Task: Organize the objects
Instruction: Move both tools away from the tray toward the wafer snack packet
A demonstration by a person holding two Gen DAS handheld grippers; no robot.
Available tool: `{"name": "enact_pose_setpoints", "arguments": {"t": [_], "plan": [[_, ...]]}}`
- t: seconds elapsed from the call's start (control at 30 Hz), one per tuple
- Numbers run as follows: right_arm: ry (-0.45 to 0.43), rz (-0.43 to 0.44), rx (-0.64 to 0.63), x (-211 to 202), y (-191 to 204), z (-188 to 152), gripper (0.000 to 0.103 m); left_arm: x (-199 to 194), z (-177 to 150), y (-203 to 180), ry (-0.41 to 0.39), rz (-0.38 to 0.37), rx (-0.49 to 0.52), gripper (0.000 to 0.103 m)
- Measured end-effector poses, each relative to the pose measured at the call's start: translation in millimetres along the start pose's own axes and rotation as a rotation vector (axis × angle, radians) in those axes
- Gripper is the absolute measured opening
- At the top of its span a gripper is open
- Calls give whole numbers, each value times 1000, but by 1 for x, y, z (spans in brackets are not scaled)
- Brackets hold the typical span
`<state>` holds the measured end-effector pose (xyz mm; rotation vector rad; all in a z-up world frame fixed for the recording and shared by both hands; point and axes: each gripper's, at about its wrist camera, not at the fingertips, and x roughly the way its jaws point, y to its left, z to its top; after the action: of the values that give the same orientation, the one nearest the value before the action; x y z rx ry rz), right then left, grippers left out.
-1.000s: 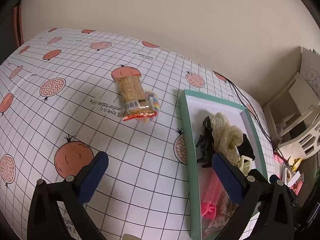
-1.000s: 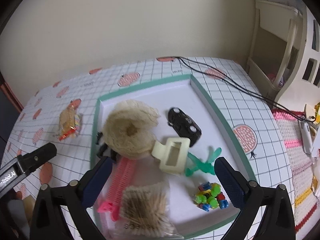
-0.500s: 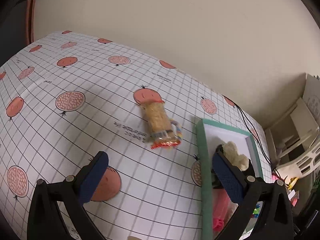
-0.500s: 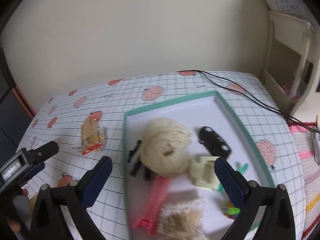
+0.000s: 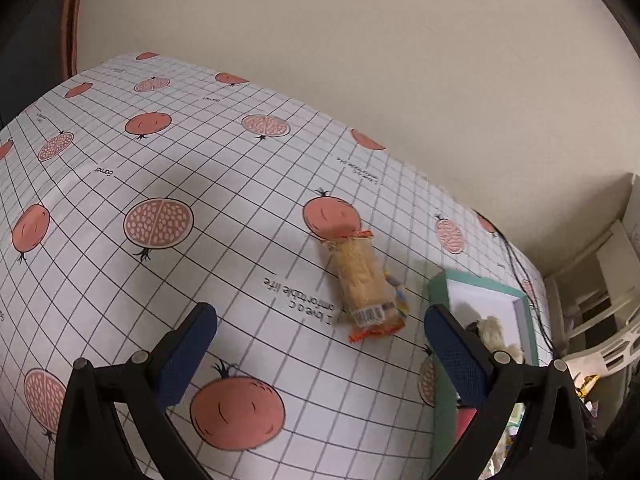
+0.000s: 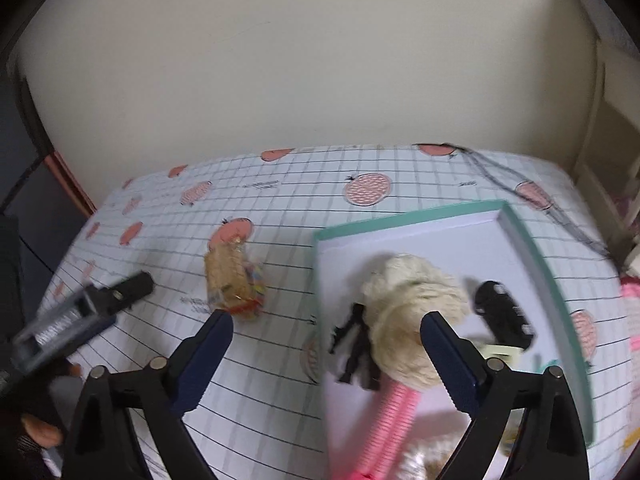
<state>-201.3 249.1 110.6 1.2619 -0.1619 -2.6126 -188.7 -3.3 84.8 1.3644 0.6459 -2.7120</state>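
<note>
Plainly, step in hand: one packet lies loose on the cloth while the rest sits in the tray — my guess is the left side goes for it next.
Snack packet (image 5: 366, 286): flat on the pomegranate tablecloth (image 5: 160, 168), long axis running away from the left camera, orange crimped end nearest; something small and multicoloured is tucked against its right side, too blurred to name.
Tray (image 6: 532, 248): teal-rimmed, just beside the packet on its right; it holds a cream scrunchie (image 6: 412, 304), a black clip (image 6: 356, 340), a pink comb (image 6: 392, 416) and a black car-shaped thing (image 6: 504, 316).
Left gripper (image 5: 320, 344): fingers spread wide, nothing between them, above the cloth with the packet ahead and a little right of centre.
Right gripper (image 6: 326, 344): also wide and empty, hanging over the tray's left edge.
How to do it well: I'd shift right to centre the packet, close across its narrow width at mid-body, not on the crimp — the film looks slippery.
Watch for: the right finger catching the tray rim, and dragging the coloured bit along.
</note>
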Motion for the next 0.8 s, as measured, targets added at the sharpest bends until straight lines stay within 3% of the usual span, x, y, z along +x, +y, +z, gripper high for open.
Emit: {"name": "enact_pose_setpoints", "arguments": {"t": [0.23, 0.6, 0.8], "plan": [[20, 44, -34, 21, 14, 8, 84, 20, 16, -1, 39, 20, 44, 103], [41, 74, -59, 52, 31, 24, 67, 54, 34, 7, 83, 22, -23, 103], [53, 128, -63, 66, 35, 32, 51, 68, 39, 2, 114, -5, -40, 103]]}}
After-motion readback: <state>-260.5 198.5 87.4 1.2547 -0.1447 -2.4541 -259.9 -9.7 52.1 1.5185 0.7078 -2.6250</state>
